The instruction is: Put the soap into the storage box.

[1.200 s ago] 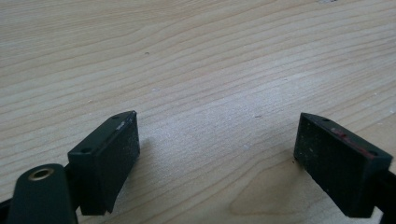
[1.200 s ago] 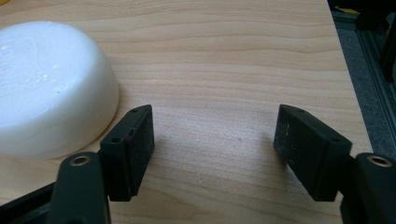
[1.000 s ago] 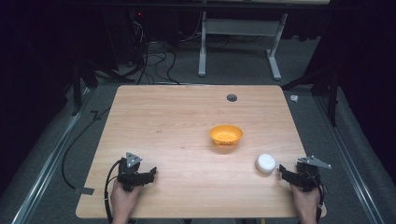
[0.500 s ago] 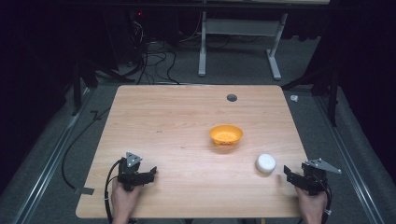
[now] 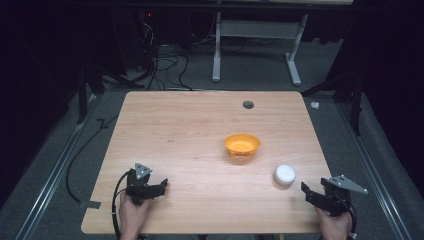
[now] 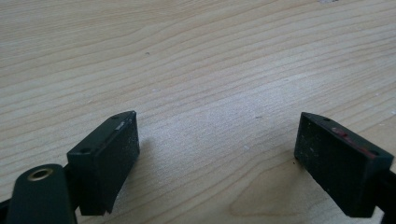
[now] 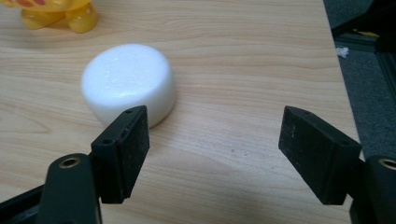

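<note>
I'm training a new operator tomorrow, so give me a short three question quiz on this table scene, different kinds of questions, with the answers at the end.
1. True or false: the white foam puck sits clamped between the pads of the right gripper.
2. Multiple choice: on the table, the orange bowl stands A) on top of the puck, B) apart from the puck, farther from the person, C) between the jaws of the left gripper.
3. Short answer: what lies between the left gripper's jaws?

Key
1. False: the jaws stand open and the puck lies beyond the left jaw, free of the pads.
2. B.
3. Nothing but bare wood.
</note>
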Available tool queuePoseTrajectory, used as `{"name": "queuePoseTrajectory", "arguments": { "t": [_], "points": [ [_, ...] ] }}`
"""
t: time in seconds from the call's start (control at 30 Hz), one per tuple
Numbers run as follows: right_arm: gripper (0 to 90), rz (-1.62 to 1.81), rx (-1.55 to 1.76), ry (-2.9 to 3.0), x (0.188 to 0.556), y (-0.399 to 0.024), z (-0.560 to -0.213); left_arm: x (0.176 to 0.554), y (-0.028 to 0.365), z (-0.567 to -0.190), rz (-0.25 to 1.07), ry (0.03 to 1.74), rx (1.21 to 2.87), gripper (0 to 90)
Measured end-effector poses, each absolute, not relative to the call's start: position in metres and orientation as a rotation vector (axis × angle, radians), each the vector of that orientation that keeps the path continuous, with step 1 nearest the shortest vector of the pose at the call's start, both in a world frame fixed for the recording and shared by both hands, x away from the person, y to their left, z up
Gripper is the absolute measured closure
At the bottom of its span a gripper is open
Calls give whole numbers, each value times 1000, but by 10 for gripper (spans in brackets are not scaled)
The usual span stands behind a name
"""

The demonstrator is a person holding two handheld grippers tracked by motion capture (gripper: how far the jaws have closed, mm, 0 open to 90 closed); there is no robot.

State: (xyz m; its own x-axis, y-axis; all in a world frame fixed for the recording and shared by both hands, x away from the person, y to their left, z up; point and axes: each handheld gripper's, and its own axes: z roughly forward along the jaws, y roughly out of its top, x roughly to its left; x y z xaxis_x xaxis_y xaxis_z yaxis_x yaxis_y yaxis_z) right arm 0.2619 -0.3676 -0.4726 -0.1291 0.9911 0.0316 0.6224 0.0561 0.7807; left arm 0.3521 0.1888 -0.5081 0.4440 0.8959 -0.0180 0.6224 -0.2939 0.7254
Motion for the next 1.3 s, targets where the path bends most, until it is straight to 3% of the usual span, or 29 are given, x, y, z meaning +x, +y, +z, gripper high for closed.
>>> {"name": "queuePoseTrajectory", "arguments": {
  "t": [0.3, 1.3],
  "points": [
    [215, 924, 1585, 1830, 261, -350, -469, 352, 189, -508, 523, 1269, 2028, 144],
    [125, 890, 1506, 1992, 313, -306, -474, 352, 189, -508, 520, 1265, 2029, 145]
  ]
}}
